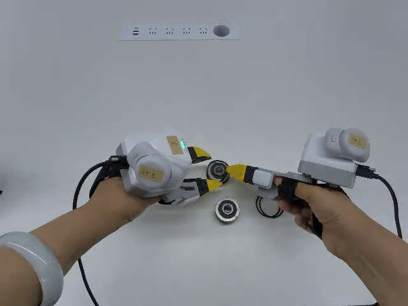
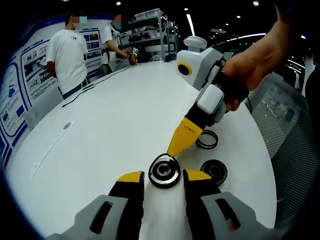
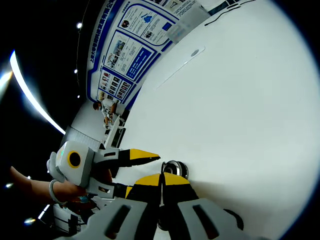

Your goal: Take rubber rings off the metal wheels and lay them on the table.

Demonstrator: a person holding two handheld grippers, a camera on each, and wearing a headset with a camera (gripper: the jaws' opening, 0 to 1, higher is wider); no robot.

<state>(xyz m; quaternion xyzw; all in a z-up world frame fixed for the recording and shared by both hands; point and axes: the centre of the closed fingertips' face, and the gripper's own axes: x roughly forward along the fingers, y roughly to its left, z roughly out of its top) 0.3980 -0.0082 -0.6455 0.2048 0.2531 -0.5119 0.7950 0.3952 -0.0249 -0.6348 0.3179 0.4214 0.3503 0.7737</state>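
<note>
Left gripper: we note it clamped on a metal wheel.
Right gripper: jaws clenched on that wheel's rubber ring, at the rim.
Tabletop: second wheel near loose rings.

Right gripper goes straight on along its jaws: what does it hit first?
The metal wheel held between the left gripper's jaws. The right gripper's shut tips sit at its rim, seemingly touching; exact contact is unclear.
</note>
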